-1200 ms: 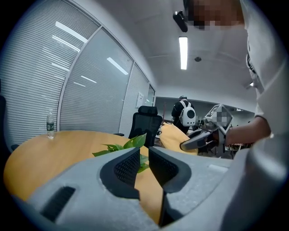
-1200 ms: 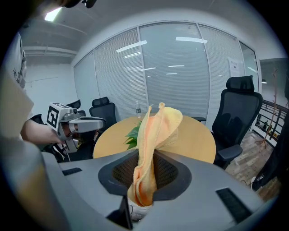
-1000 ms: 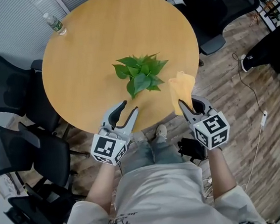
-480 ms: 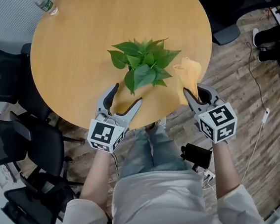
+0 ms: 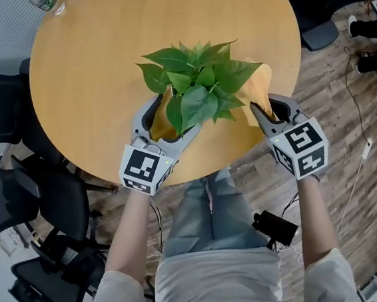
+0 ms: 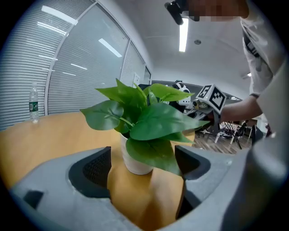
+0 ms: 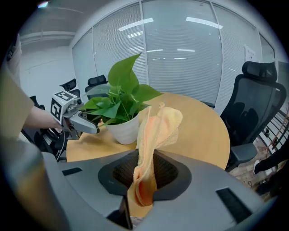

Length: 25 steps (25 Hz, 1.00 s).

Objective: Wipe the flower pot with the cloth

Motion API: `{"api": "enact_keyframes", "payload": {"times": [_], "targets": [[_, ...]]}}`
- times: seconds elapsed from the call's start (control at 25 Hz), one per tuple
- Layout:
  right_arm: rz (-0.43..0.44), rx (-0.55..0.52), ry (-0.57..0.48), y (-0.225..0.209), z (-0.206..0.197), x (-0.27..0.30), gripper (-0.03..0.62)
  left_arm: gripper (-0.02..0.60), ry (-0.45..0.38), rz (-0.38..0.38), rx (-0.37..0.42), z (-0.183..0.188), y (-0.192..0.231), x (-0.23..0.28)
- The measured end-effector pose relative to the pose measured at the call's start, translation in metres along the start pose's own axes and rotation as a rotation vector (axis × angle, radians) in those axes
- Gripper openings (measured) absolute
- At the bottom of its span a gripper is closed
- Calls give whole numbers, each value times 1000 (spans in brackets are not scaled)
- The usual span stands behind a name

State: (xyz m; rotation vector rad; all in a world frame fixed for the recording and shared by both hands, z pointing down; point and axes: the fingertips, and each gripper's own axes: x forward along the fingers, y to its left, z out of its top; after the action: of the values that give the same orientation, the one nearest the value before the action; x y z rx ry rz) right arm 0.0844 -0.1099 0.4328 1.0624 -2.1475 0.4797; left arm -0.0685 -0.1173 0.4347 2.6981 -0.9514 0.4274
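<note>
Because its sides are to be wiped, the white flower pot [image 6: 135, 161] stands upright on the round wooden table [image 5: 86, 70], a little toward 5 o'clock from the tabletop's middle. In the head view its green leaves [image 5: 194, 79] hide it entirely. The left gripper [image 5: 175, 118] comes in from the plant's 7 o'clock. Its jaws have just been opening and now stand wide, with the pot in the gap just ahead of them and neither pad on it. That looks like a reach to steady the pot. At the plant's 4 o'clock, the right gripper [image 5: 267, 105] is clamped on the yellow-orange cloth [image 7: 153, 131]. The cloth's loose end stands up above the jaws, near the pot's wall but apart from it, probably ready to rub against the side.

A clear water bottle [image 6: 34, 104] stands well apart at the table's 11 o'clock rim. It has a green label, too small to read. Each gripper's cube carries black-and-white square markers, which are patterns rather than words. Black office chairs [image 5: 19, 198] ring the table. No other writing can be made out.
</note>
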Motion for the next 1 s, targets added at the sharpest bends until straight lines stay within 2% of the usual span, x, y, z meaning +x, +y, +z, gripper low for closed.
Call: {"api": "enact_keyframes", "payload": {"times": [0.32,0.44,0.64,1.0], "targets": [[26,-82,52,-8,7,35,78,437,-9,-85,113,0,6,20],[36,-142,71,-8,15,49,78,437,-28,-105,116,5,6,25],[55,-235,117,-8,21,68,78,436,-3,-160,156,4,0,33],[91,-439,113,16,34,76,78,423,0,-173,150,3,1,33]]}}
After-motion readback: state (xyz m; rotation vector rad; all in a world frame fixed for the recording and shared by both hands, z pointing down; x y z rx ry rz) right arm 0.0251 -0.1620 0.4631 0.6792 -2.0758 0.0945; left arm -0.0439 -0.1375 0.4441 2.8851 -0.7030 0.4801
